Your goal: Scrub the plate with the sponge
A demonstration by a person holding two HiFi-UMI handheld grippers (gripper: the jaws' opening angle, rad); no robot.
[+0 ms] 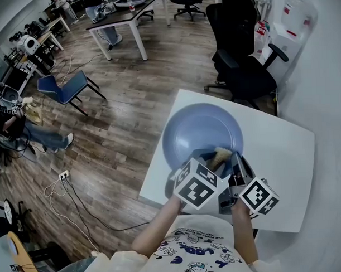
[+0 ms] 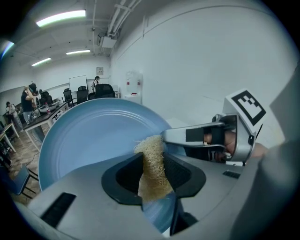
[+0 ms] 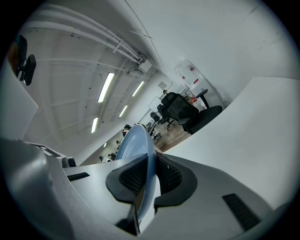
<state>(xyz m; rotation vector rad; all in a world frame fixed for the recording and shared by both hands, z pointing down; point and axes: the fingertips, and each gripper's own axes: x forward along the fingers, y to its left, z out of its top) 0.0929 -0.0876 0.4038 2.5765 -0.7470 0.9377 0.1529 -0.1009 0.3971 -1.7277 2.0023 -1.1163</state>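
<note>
Light: bright, from ceiling strips up-left of your left claw | edges: curved, corners dark | your near jaws: soft

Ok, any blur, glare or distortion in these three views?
Head view: heavy fisheye curving the table edges, evenly lit. Left gripper view: sponge sharp, plate free of glare. Right gripper view: dark rounded corners, ceiling strip lights bright.

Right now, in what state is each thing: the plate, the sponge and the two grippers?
left gripper: shut on the sponge.
right gripper: shut on the rim of the plate.
sponge: pinched upright between the jaws, its tip at the plate's face.
plate: tilted up, held by its near rim, no foam visible on it.
</note>
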